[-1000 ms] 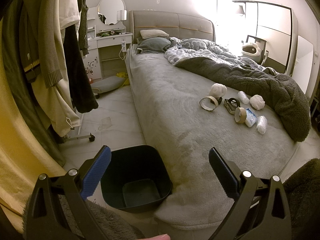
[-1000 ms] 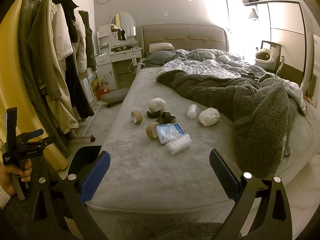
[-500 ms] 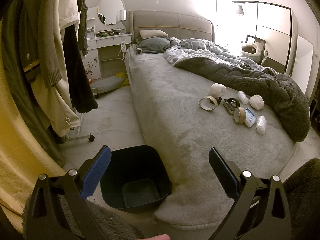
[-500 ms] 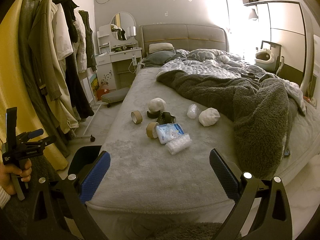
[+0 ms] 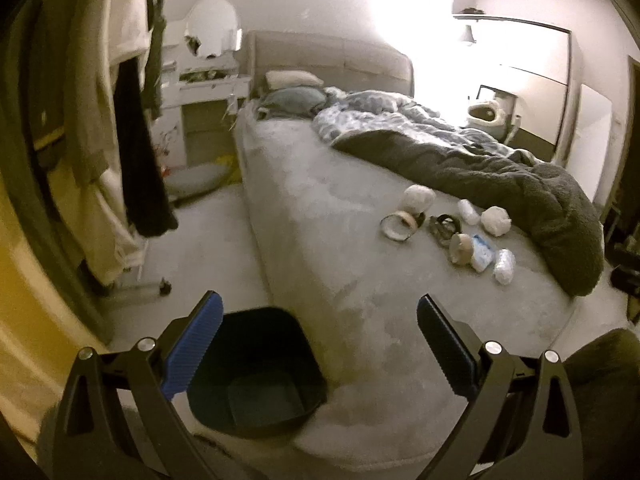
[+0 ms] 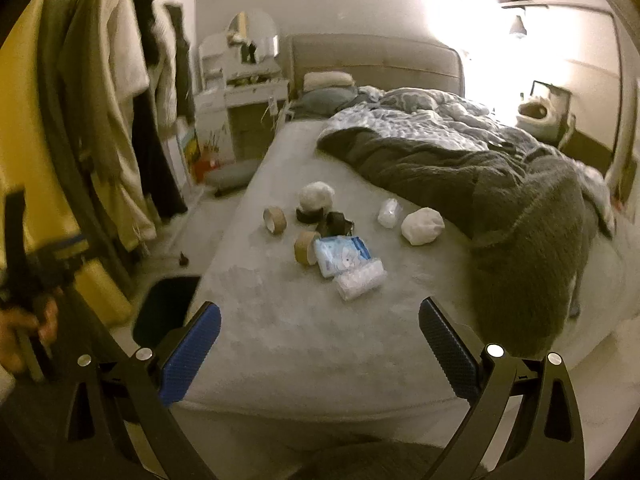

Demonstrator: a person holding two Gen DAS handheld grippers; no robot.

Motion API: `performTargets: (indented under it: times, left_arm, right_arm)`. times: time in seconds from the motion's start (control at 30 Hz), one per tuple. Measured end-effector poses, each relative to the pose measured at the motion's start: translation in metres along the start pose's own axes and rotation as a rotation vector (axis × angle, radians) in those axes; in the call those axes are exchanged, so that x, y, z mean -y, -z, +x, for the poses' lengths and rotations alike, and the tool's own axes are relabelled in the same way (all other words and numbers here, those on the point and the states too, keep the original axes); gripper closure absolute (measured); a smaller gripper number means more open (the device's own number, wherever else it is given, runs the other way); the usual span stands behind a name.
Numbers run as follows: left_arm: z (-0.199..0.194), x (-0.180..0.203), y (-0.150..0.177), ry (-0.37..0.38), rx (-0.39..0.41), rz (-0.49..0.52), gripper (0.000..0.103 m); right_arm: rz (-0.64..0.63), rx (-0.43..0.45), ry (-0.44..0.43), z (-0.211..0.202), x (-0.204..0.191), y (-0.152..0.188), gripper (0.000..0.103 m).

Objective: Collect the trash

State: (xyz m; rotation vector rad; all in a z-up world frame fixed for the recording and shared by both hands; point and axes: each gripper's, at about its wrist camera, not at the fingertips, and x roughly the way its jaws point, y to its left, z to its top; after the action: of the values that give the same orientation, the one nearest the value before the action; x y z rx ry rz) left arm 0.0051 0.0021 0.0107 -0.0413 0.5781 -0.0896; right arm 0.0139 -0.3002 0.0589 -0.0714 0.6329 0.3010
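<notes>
On the bed (image 6: 280, 332), trash lies clustered around a tissue pack (image 6: 340, 256), well apart from both released, empty tools, right tool (image 6: 320, 328) and left tool (image 5: 320, 320), so light wrappers risk slipping before reaching the bin (image 5: 256, 372).

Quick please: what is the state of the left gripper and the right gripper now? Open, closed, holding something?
Left gripper: open, holding nothing, above the black bin.
Right gripper: open, holding nothing, facing the trash on the bed.

Both wrist views from bed (image 5: 320, 240) foot, facing headboard (image 6: 376, 56)
</notes>
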Motion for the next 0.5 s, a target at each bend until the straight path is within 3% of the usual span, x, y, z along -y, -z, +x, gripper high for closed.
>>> performTargets:
  times: [0.33,0.5]
  left_arm:
    - [0.033,0.003,-0.011,0.050,-0.014,0.103,0.006]
    - [0.056,-0.004,-0.014,0.087,-0.058,0.116,0.015]
  right_arm:
    - [-0.034,-0.056,-0.068,0.047,-0.003,-0.010,0.008]
    - [-0.071,-0.083,-0.072,0.075,-0.002,-0.014,0.008]
